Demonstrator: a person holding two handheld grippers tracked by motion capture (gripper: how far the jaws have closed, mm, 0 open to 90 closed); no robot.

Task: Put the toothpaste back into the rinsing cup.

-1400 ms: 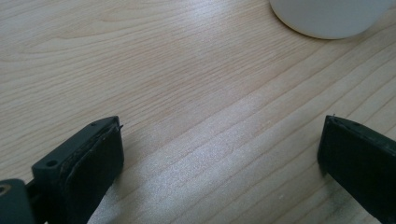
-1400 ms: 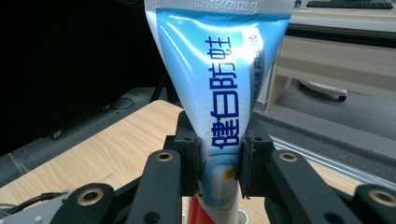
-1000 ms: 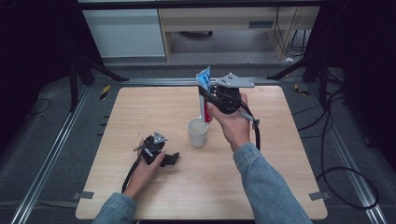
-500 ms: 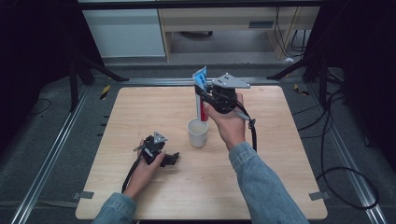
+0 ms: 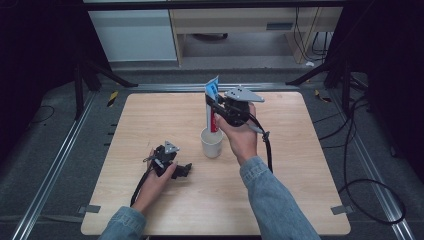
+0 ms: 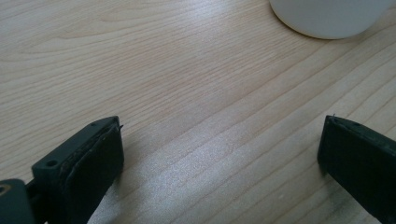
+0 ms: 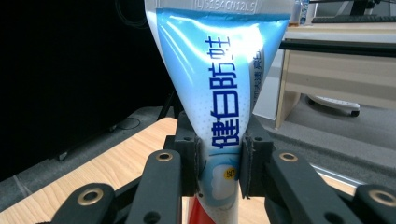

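Toothpaste tube slightly shifted, clamped in right tool above cup; left tool open.

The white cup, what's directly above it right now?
Above the white cup the right gripper holds a toothpaste tube upright, crimped end up. Its lower end sits at the cup's rim; the cup's inside can't be seen.

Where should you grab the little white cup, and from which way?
Grip the small white cup across its round wall, coming level from the left, where the open left gripper rests. It stands upright, and the blue, white and red toothpaste tube hangs above its mouth, so I'd avoid coming from the top.
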